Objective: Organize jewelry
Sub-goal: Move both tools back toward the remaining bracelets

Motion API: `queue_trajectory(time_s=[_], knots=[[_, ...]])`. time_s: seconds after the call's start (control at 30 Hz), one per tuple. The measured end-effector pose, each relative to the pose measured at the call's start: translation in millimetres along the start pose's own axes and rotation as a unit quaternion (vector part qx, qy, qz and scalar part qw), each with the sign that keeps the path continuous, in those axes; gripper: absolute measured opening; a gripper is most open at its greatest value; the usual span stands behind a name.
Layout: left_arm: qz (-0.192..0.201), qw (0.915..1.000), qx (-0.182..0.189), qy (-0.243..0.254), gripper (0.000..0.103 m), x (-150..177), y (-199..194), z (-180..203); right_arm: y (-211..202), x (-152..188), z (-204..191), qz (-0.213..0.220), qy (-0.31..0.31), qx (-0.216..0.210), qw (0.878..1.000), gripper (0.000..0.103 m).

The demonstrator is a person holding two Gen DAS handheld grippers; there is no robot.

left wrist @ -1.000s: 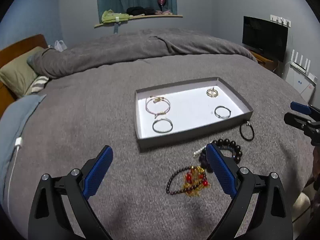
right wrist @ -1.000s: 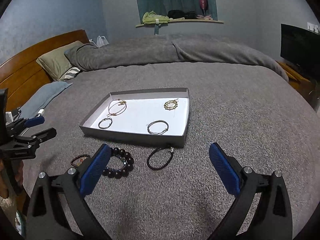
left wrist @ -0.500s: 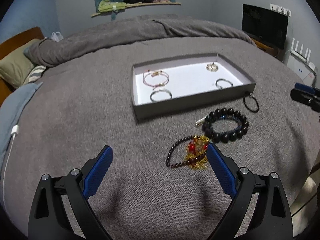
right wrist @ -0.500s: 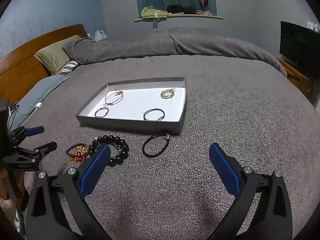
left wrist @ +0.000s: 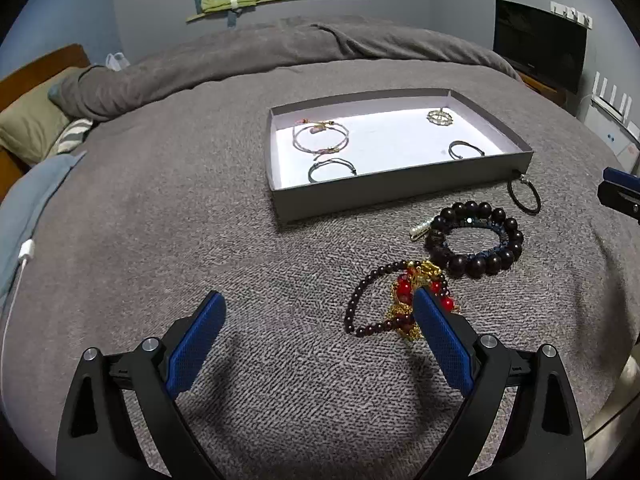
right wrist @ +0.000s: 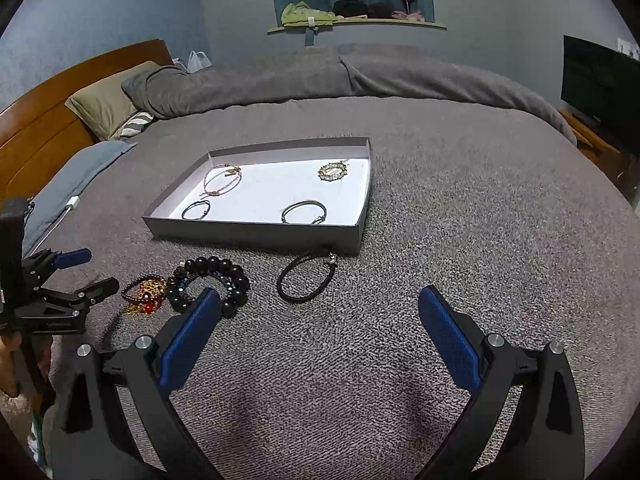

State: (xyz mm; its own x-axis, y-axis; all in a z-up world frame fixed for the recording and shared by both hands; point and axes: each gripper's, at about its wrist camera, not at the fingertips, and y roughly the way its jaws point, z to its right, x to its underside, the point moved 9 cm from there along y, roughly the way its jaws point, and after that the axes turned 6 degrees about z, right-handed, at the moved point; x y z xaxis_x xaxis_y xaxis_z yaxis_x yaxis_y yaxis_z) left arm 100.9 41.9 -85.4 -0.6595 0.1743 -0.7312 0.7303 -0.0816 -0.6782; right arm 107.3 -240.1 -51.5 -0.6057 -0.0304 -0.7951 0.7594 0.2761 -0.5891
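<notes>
A grey shallow tray [left wrist: 400, 190] [right wrist: 256, 232] lies on the bed and holds several thin bracelets and a gold ornament [left wrist: 440, 117]. On the blanket in front of it lie a black cord bracelet [left wrist: 524, 196] [right wrist: 306, 278], a large dark bead bracelet [left wrist: 474, 240] [right wrist: 216, 280] and a red-and-gold beaded bracelet [left wrist: 396, 300] [right wrist: 144, 294]. My left gripper [left wrist: 316, 334] is open and empty, just short of the red-and-gold bracelet. My right gripper [right wrist: 320, 332] is open and empty, just short of the cord bracelet.
The grey blanket [right wrist: 460, 208] covers the bed. Pillows [right wrist: 104, 100] and a wooden headboard [right wrist: 36, 132] are at the left. A TV [left wrist: 540, 44] stands at the right. A white cable [left wrist: 24, 258] lies at the bed's left edge.
Both grippers have moved lower and nearer to the loose bracelets, which now appear larger. Both stay open and empty.
</notes>
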Motion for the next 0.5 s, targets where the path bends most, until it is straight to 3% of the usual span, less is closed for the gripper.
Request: queue_trajectory(time_s=[0.3,0.5], knots=[[0.0,1.0,0.003,-0.006,0.094,1.6,8.4,-2.4,14.5,10.2,9.2,-0.015,0.002,0.012,1.0,0.097],[-0.005,0.9998,0.018,-0.002,0.088,3.2,16.0,1.7,23.0,13.4,13.1,-0.021,0.005,0.014,1.0,0.097]])
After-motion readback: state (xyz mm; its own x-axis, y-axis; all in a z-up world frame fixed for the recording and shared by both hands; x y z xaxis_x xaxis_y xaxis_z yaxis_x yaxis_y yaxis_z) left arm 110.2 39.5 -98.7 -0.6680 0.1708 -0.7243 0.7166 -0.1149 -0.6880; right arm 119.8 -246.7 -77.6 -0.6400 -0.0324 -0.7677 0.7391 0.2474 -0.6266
